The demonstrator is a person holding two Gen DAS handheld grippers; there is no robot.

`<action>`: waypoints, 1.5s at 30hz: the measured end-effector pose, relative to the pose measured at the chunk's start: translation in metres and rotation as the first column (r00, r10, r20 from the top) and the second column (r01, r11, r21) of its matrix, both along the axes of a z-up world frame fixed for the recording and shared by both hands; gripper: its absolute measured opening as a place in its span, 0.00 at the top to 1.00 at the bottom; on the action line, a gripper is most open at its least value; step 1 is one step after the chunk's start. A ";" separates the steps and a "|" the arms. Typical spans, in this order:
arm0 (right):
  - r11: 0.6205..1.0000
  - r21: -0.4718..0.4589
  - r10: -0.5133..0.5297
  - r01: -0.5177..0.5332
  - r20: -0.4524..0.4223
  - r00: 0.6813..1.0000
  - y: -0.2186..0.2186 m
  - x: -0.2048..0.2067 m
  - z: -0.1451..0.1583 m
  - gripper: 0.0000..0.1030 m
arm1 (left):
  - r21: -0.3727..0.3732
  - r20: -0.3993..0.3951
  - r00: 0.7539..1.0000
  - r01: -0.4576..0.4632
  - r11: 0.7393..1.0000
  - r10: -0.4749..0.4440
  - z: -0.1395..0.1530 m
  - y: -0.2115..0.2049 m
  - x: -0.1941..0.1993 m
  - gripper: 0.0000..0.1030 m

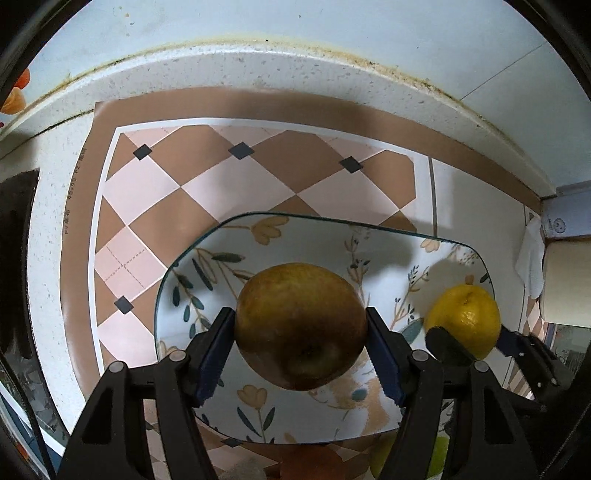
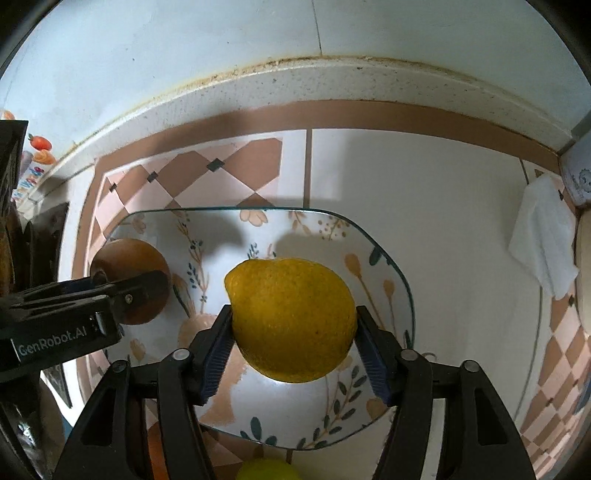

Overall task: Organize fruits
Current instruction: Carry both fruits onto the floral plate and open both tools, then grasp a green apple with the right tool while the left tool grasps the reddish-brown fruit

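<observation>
A brown russet pear (image 1: 295, 325) sits between the blue pads of my left gripper (image 1: 299, 314), which is shut on it and points down over a floral plate (image 1: 314, 243). A yellow lemon (image 2: 291, 317) is between the pads of my right gripper (image 2: 293, 310); both pads touch its sides, above the same plate (image 2: 325, 229). The lemon (image 1: 465, 314) and right gripper (image 1: 472, 338) show at the plate's right edge in the left wrist view. In the right wrist view, the pear (image 2: 125, 258) and left gripper (image 2: 129, 291) show at the plate's left.
The plate lies on a checked pink-and-brown mat (image 1: 155, 206) against a tiled wall (image 1: 295, 22). A white tissue (image 2: 543, 236) and a paper roll (image 1: 565, 280) are at the right. A green fruit (image 2: 266, 470) and an orange one (image 1: 314, 465) lie near the plate's front edge.
</observation>
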State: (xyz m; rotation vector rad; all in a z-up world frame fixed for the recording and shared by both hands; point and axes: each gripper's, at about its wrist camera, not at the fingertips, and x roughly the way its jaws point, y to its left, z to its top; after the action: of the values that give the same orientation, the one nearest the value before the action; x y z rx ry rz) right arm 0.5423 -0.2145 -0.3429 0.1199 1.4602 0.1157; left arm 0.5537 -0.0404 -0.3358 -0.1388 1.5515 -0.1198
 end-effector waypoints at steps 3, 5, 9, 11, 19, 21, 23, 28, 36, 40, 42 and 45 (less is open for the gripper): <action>1.000 0.003 -0.009 0.009 -0.003 1.000 -0.004 -0.005 0.004 0.09 | 0.026 0.021 1.000 -0.006 1.000 0.005 0.004 0.001 -0.004 0.17; 1.000 -0.005 -0.018 0.018 -0.005 1.000 -0.006 -0.008 0.008 0.09 | 0.042 0.047 0.999 -0.009 0.999 0.007 0.011 -0.003 -0.008 0.06; 0.999 -0.030 -0.014 0.014 0.027 1.000 -0.009 -0.024 0.023 0.08 | 0.111 0.128 0.992 -0.009 0.994 -0.005 0.036 -0.001 -0.031 0.06; 0.998 -0.058 -0.002 0.005 0.053 0.999 -0.011 -0.035 0.034 0.07 | 0.148 0.168 0.986 -0.016 0.989 -0.010 0.048 0.001 -0.045 0.06; 0.996 -0.085 0.025 -0.009 0.187 0.982 -0.009 -0.099 0.095 0.07 | 0.178 0.328 0.944 -0.094 0.980 0.031 0.112 0.015 -0.120 0.06; 0.996 -0.089 0.020 -0.001 0.218 0.976 -0.008 -0.119 0.112 0.07 | 0.174 0.358 0.933 -0.094 0.980 0.026 0.124 0.017 -0.139 0.06; 0.996 -0.085 0.014 0.007 0.240 0.971 -0.008 -0.139 0.129 0.07 | 0.166 0.376 0.926 -0.090 0.982 0.021 0.136 0.021 -0.154 0.06; 0.996 -0.085 0.004 0.022 0.299 0.954 -0.004 -0.187 0.166 0.07 | 0.145 0.428 0.904 -0.069 0.987 0.000 0.170 0.026 -0.200 0.06; 0.998 -0.034 -0.036 0.051 0.350 0.936 0.000 -0.234 0.204 0.07 | 0.103 0.457 0.889 -0.049 0.994 -0.004 0.195 0.027 -0.238 0.06; 0.997 -0.008 -0.066 0.072 0.333 0.941 -0.003 -0.239 0.200 0.07 | 0.076 0.403 0.915 -0.039 0.996 0.005 0.181 0.024 -0.237 0.06; 0.997 0.003 -0.079 0.082 0.303 0.950 -0.006 -0.235 0.189 0.07 | 0.072 0.374 0.927 -0.032 0.997 0.003 0.171 0.020 -0.234 0.06; 0.994 0.017 -0.112 0.111 0.262 0.958 -0.015 -0.225 0.168 0.07 | 0.070 0.332 0.943 -0.019 0.997 -0.006 0.154 0.015 -0.226 0.06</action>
State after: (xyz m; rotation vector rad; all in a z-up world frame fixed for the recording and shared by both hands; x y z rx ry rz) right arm 0.3169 -0.2297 -0.1744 0.1811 1.1851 0.0390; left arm 0.3276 -0.0253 -0.1819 -0.0621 1.2161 -0.0768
